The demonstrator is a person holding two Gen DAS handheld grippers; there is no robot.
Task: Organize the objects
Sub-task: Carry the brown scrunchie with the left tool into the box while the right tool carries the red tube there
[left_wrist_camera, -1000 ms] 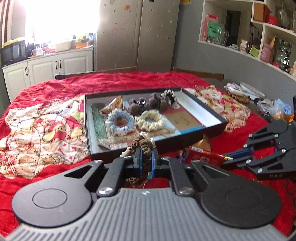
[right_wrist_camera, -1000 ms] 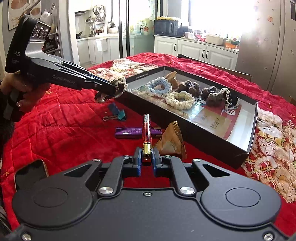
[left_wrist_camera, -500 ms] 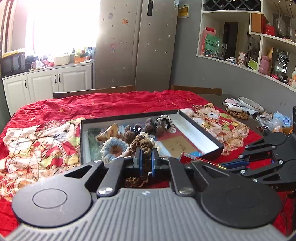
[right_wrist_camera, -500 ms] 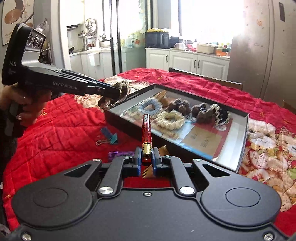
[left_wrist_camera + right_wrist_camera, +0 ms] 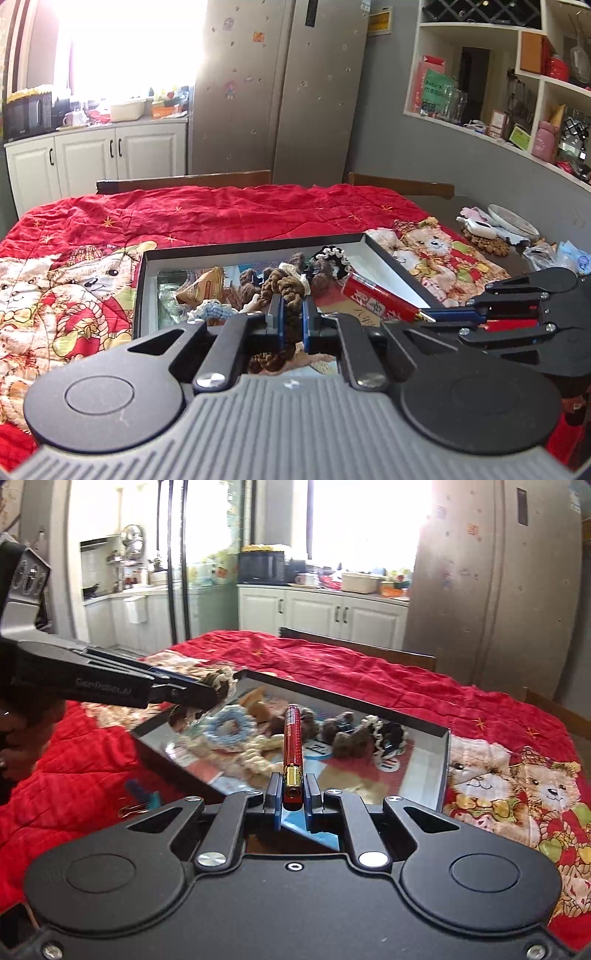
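Both claws have carried their loads up over the black box (image 5: 443, 760), the left claw (image 5: 291, 314) clamped on a brown scrunchie (image 5: 284, 286), the right claw (image 5: 293, 794) on a red tube (image 5: 293, 738) (neither released yet), with a blue clip (image 5: 142, 797) left on the surface.

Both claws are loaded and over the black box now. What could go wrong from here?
1. The right claw pinches the red tube only at its gold end; it might pivot or slip.
2. The brown scrunchie in the left claw could snag when released.
3. The box is already crowded, and the claws sit close together, so they may bump.
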